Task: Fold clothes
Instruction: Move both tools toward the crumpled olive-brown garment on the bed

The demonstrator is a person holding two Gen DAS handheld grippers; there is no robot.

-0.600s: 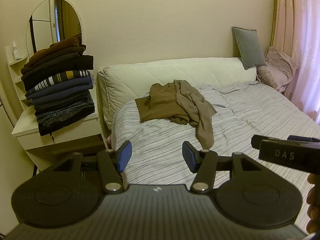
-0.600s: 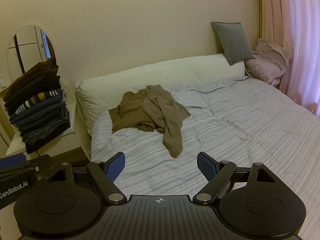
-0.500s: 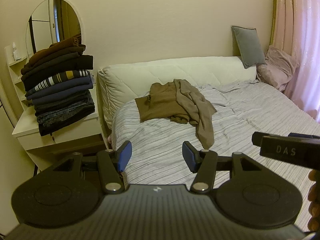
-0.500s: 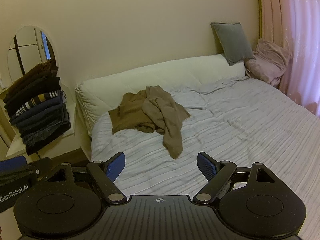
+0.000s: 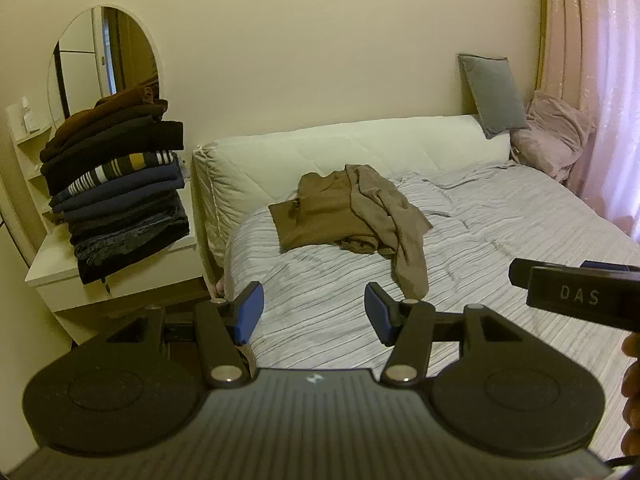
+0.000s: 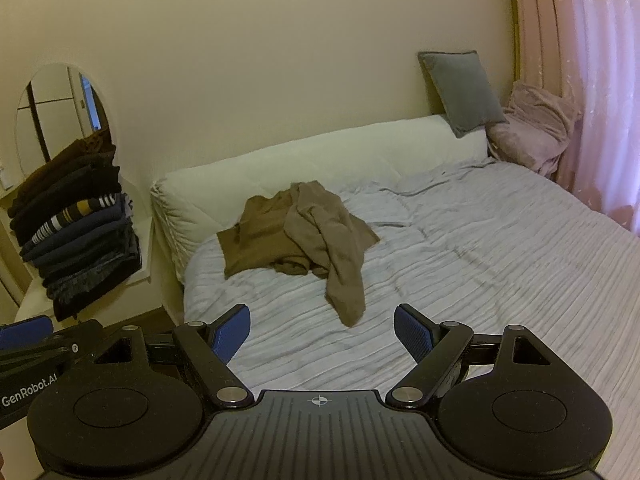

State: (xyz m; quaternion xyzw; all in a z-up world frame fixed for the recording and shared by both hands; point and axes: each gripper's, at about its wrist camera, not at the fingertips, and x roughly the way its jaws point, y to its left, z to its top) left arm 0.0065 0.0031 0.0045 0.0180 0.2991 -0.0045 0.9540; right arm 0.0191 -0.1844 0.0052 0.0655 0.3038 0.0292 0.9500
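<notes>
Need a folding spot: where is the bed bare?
Bare sheet lies between the brown garment and both grippers, left gripper, right gripper, and across the bed's right side toward the curtain. The nightstand is crowded by stacked clothes.

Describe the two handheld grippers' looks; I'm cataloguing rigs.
Both are matte black with ribbed bodies, round side discs, silver pivot pins and blue pads. The left gripper bears white "GenRobot.AI" lettering; the right gripper bears "DAS".
</notes>
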